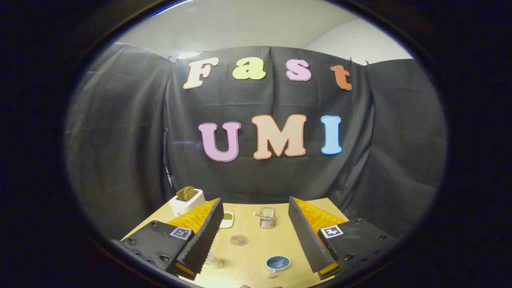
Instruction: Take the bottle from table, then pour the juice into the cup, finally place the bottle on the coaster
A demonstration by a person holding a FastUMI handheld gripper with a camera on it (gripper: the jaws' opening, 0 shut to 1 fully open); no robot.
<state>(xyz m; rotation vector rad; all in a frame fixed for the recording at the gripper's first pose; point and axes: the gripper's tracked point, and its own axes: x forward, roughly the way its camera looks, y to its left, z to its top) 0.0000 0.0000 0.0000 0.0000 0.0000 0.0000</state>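
Gripper view: the gripper (256,234) hangs above a wooden table (256,248), its two fingers spread wide apart with nothing between them but the tabletop below. Going left to right: at about ten o'clock from the left finger stands a white toaster (186,202) with a brown slice sticking out of its slot. Just past the left fingertip lies a small white dish (227,219) with something green on it. At about seven o'clock from the gap between the fingers, beside the left finger's base, is a small pale bottle (213,261), partly hidden by that finger. Between the fingers lies a round brown coaster (239,240); at twelve o'clock beyond it sits a small wire basket (267,217). Nearer, at five o'clock, is a blue cup (278,263)
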